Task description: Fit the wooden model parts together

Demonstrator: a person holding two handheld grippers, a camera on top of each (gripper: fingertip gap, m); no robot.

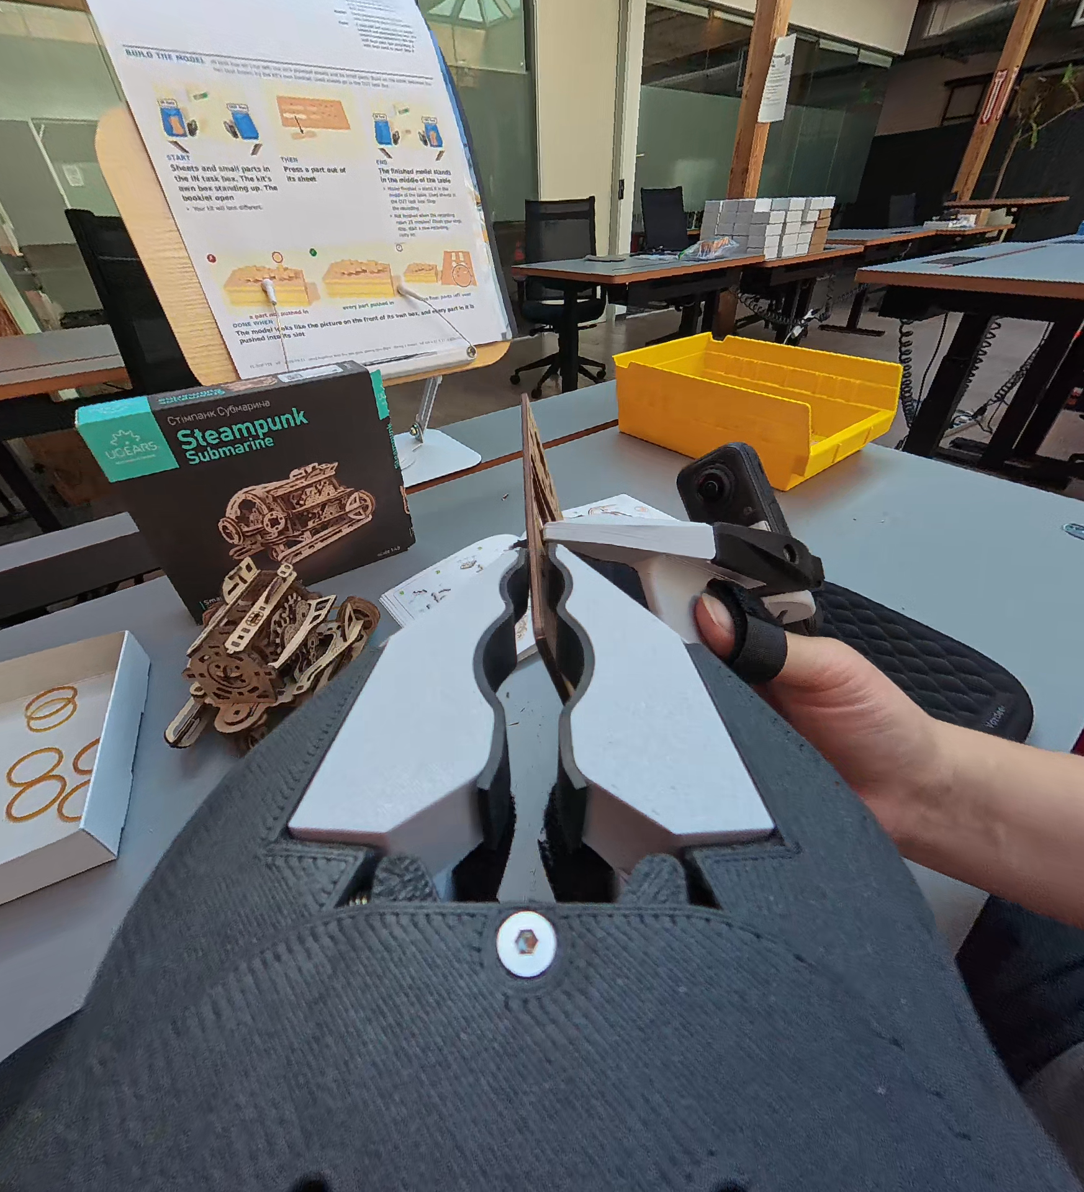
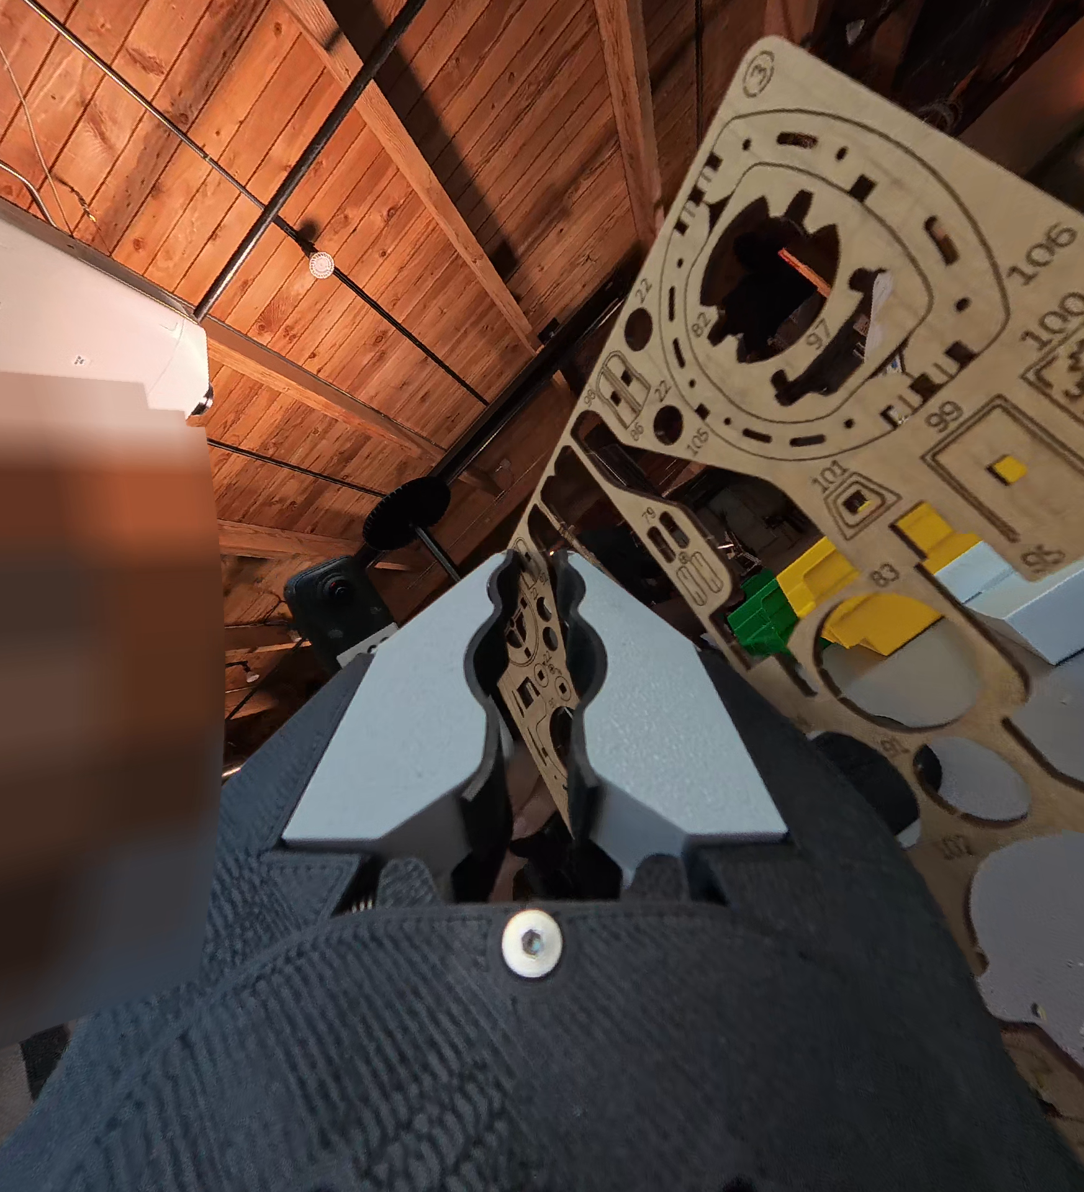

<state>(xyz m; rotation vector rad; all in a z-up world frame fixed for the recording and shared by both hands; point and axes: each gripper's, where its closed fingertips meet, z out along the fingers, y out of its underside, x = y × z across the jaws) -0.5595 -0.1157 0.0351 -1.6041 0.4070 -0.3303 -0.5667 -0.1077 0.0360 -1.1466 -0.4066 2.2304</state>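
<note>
Both tongs, left [image 1: 536, 567] and right [image 2: 542, 567], clamp the wooden sheet [image 2: 900, 361] upright; pressing a part free looks next.

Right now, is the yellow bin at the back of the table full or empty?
Empty, as far as shows: the yellow bin has bare floor and dividers in the left wrist view. Its near corner is hidden behind its front wall.

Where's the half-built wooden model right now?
In the left wrist view, the wooden model sits on the table, left of the left tool, before the kit box.
</note>
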